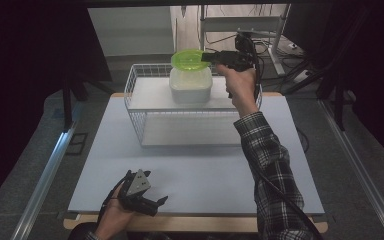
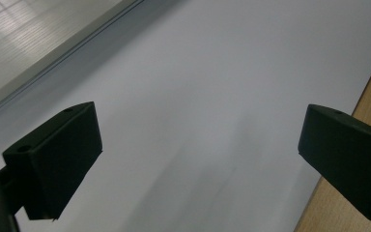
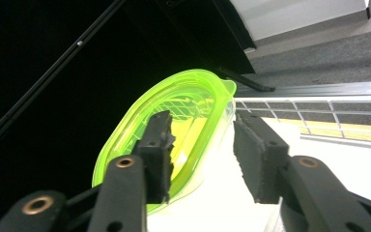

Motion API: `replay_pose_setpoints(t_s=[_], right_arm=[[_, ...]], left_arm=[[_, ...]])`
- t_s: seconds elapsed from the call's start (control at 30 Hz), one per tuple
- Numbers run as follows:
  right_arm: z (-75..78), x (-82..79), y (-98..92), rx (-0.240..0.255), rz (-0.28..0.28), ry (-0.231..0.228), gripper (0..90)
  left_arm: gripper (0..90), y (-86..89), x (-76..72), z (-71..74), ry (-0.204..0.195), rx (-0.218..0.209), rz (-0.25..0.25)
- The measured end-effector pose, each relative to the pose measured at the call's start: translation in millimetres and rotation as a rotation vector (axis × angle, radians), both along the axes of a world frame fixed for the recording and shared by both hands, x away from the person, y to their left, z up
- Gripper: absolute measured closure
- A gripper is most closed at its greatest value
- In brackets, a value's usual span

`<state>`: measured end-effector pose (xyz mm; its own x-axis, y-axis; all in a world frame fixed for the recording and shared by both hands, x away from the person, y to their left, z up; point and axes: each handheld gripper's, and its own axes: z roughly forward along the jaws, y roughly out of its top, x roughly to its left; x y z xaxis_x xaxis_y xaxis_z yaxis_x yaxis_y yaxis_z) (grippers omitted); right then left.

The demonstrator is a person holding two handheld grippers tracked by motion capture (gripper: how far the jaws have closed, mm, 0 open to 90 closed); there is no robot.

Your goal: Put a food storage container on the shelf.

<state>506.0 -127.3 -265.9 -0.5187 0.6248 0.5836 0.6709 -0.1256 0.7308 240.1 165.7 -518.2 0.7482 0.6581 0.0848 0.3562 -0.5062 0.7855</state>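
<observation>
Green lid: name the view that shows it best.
The right gripper view: the green lid is close, its rim between that gripper's open fingers. The high view shows it small, on the white tub in the wire basket. The left gripper view faces the table.

White wire basket (image 1: 139, 107) on a pale board (image 1: 190, 172) atop the wooden table (image 1: 195, 223), metal rail (image 1: 42, 180) alongside.

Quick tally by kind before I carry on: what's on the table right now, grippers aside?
Wire basket: 1
White container: 1
Green lid: 1
Total: 3

The container sits in the basket with the lid on top of it; the right gripper is at the lid's edge.
</observation>
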Motion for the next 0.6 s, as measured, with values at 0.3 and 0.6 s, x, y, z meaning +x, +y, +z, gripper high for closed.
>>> replay_pose_setpoints(t_s=[0.3, 0.6], right_arm=[[4.3, -4.7, -2.5, -0.053, 0.011, -0.059, 38.6], [-0.9, -13.5, -20.4, -0.095, 0.058, -0.115, 25.5]], left_arm=[[1.3, -0.3, -0.2, -0.1, -0.001, 0.003, -0.001], [1.3, -1.0, -0.2, -0.8, 0.000, 0.006, -0.002]])
